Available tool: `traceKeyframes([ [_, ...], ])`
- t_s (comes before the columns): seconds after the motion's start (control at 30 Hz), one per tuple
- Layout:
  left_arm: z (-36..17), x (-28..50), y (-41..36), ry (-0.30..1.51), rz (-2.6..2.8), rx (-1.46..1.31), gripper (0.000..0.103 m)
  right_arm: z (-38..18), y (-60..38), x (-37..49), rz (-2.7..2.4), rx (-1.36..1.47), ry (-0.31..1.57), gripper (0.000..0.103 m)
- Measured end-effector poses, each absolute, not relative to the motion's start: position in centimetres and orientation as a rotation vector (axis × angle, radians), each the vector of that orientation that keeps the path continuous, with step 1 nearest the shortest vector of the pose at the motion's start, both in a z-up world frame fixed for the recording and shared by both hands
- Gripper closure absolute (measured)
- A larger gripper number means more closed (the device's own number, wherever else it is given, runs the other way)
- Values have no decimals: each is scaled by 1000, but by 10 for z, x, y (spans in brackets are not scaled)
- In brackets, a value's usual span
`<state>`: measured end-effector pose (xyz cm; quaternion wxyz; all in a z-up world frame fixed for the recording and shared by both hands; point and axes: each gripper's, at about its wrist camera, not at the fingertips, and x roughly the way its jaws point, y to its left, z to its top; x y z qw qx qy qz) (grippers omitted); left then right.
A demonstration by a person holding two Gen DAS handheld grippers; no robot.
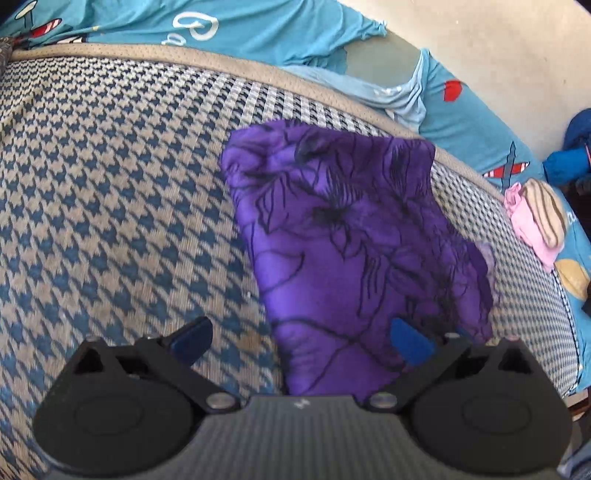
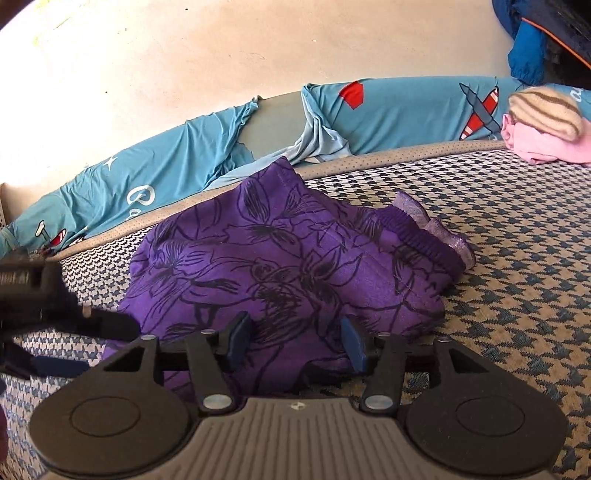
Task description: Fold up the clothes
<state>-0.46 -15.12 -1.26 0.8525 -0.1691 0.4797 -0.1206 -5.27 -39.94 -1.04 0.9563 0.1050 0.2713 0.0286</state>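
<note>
Left wrist view: the left gripper (image 1: 301,341) stands with its blue-padded fingers (image 1: 410,341) spread wide and nothing between them. The right-hand pad overlaps the near end of a purple garment (image 1: 343,236) printed with dark flower outlines; whether it touches the cloth cannot be told. The left-hand pad sits over bare mattress (image 1: 110,177), which is covered in a blue and beige houndstooth weave with a plain beige border. The purple garment lies in a folded bundle on the mattress, running from the gripper toward the far border. Beyond the border a turquoise printed sheet (image 1: 280,33) is bunched against a pale wall (image 1: 480,44). At the right edge a pink cloth (image 1: 528,225) lies with a beige striped knit item (image 1: 546,210) on top of it, well apart from the purple garment.

Right wrist view: the right gripper (image 2: 297,343) is set at a moderate opening, its two blue pads (image 2: 352,343) standing over the near edge of the purple garment (image 2: 280,258) without pinching it. The garment lies rumpled on the mattress (image 2: 517,240), its gathered waistband (image 2: 424,240) with a paler lilac frill turned to the right. The left gripper (image 2: 66,343) enters from the left edge, low over the mattress just beside the garment's near left corner; its opening cannot be judged from this angle. The turquoise sheet (image 2: 406,110) lines the far side below the wall (image 2: 221,48). The pink cloth (image 2: 543,144) and striped knit item (image 2: 543,110) rest at the far right, with dark blue fabric (image 2: 528,48) hanging above them.
</note>
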Motion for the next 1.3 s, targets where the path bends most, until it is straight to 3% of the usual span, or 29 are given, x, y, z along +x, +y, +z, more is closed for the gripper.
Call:
traceKeyframes([
  [0.37,-14,-22,-163,1019,-246,-241,0,0,-402,-62,53,262,557,47],
  [0.63,-17,-35,-182,1023,-228,-52,0,7,-407,-68,17,280,582,31],
  [0.77,-23,-49,-209,996,-209,190,0,10,-412,-70,3,317,593,27],
  [1.3,-21,-56,-199,992,-164,107,0,11,-422,-78,-20,382,607,19],
])
